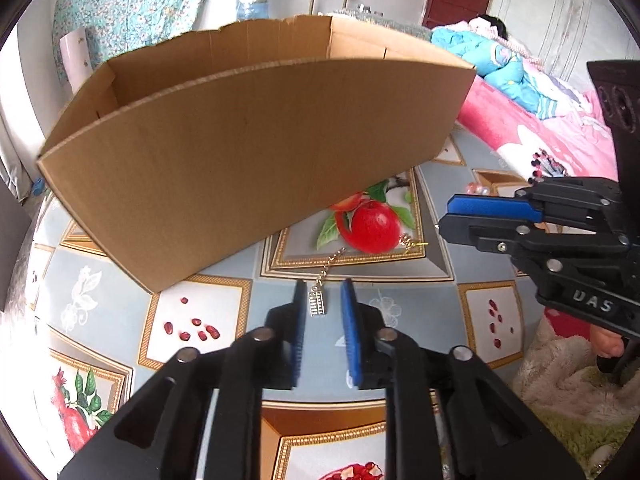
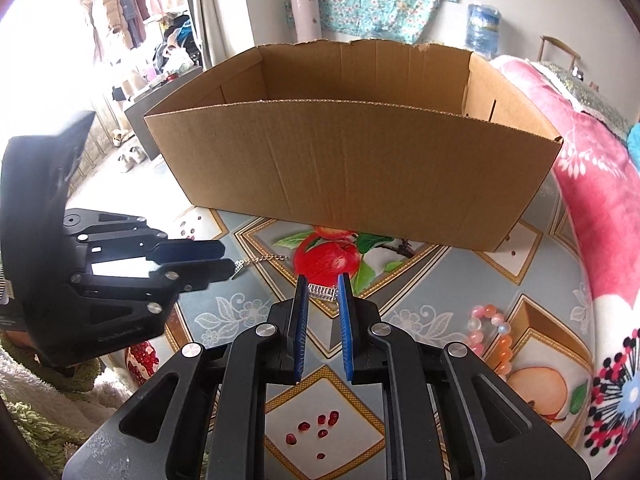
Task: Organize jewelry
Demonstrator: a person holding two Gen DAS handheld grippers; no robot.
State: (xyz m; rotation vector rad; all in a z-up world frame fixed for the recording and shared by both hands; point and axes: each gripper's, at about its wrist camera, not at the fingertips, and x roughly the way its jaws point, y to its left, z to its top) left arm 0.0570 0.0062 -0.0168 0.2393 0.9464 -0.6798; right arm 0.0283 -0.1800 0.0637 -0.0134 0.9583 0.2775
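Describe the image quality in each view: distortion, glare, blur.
Left wrist view: fisheye bends the cardboard box rim into an arc; black vignette at the corners; sharp focus, even daylight. Right wrist view: same bowing of the box; the upper left is blown out by window glare; the left gripper looks slightly soft.

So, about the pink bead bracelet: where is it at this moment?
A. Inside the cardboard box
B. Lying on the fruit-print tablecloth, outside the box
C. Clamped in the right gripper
B: in the right wrist view the pink bead bracelet lies flat on the fruit-print tablecloth, on the near side of the cardboard box and off to the side of the fingers, with nothing gripping it.
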